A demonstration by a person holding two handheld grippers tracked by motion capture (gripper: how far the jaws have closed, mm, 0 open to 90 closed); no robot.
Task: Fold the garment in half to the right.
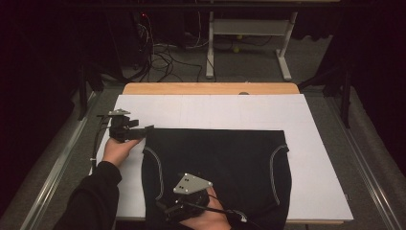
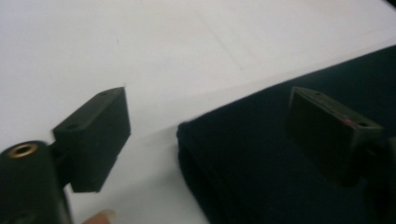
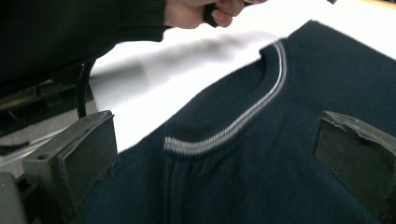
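Note:
A dark navy knitted garment (image 1: pixel 220 163) with pale striped armhole trim (image 1: pixel 155 165) lies flat on a white sheet (image 1: pixel 215 108). My left gripper (image 1: pixel 149 129) is at the garment's far left corner. In the left gripper view, my left gripper (image 2: pixel 210 121) is open, with the garment's folded corner (image 2: pixel 280 177) lying between the jaws and not pressed by either pad. My right gripper (image 1: pixel 167 207) hovers at the near edge over the left armhole. Seen in its own view, the right gripper (image 3: pixel 215 163) is open above the fabric (image 3: pixel 289 74) and the striped trim (image 3: pixel 243 119).
The sheet covers a wooden table (image 1: pixel 210 88). White margins run to the left, right and far side of the garment. Beyond the table stand a desk frame (image 1: pixel 249 28) and floor cables (image 1: pixel 163 57). Metal rails (image 1: pixel 52 167) flank the table.

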